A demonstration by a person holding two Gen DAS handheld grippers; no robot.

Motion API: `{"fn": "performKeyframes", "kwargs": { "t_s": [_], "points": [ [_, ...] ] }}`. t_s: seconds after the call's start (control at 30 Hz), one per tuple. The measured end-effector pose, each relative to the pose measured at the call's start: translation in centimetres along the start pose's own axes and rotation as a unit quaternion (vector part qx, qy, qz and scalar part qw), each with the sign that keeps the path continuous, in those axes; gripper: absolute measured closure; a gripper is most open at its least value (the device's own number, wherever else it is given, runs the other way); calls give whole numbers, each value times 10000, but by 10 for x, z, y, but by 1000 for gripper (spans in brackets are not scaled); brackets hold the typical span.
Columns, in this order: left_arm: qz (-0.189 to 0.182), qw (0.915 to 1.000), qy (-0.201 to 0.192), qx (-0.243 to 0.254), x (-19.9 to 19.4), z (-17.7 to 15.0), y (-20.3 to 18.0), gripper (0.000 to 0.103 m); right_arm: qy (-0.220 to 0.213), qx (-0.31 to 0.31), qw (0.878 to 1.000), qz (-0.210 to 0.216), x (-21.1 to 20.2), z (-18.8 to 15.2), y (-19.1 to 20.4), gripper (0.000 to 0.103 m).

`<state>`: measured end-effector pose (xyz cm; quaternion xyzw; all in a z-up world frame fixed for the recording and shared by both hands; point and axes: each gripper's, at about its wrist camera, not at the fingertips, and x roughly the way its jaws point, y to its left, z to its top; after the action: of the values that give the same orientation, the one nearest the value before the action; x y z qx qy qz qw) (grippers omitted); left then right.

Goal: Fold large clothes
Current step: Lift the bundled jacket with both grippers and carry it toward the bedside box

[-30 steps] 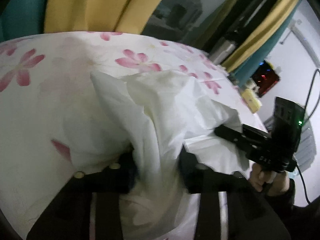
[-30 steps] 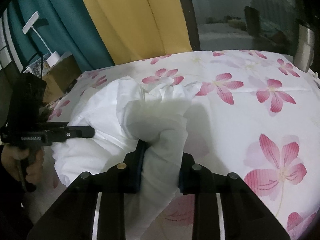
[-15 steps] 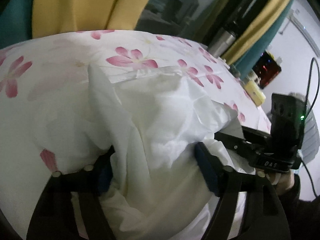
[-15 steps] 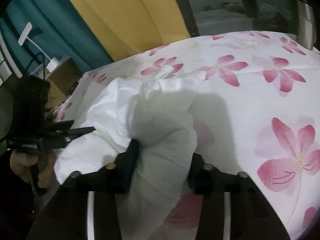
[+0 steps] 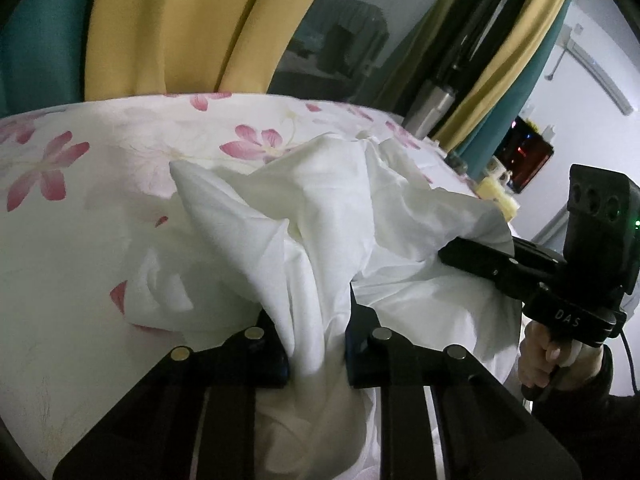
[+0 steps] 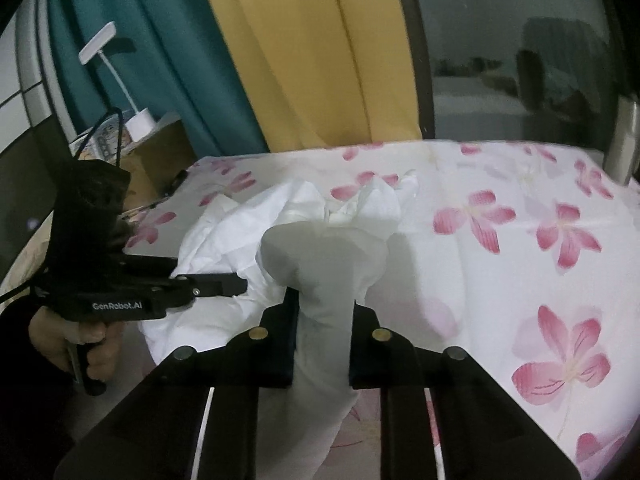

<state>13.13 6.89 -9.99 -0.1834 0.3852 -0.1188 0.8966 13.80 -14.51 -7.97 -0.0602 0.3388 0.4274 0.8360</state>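
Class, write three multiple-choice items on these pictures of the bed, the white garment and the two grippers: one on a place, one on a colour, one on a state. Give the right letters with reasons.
1. Where does the white garment lie?
A. on the flowered bedsheet
B. on a chair
C. on the floor

2. What colour are the sheet's flowers?
A. blue
B. pink
C. green

3. How does the garment look?
A. neatly folded
B. hung up
C. crumpled in a heap

Answers:
1 A: the sheet shows around the heap.
2 B: pink petals cover the sheet.
3 C: it is bunched, with cloth between the closing jaws of the left gripper and the right gripper.
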Motion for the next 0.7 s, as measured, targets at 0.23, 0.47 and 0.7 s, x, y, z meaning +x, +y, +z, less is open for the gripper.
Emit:
{"fn": "performKeyframes", "kwargs": {
  "t_s": [0.23,0.47,0.7],
  "points": [
    [-65,9991,-402,-67,-35,-4,0,83,-201,-369,9991,-11,-17,16,29,86],
    [-51,9962,-852,-188,-77,-9,6,83,-360,-836,9958,54,-26,32,64,86],
    [102,9907,-1315,-337,-126,-16,23,83,-541,-1400,9883,256,-27,54,111,87]
  ]
}}
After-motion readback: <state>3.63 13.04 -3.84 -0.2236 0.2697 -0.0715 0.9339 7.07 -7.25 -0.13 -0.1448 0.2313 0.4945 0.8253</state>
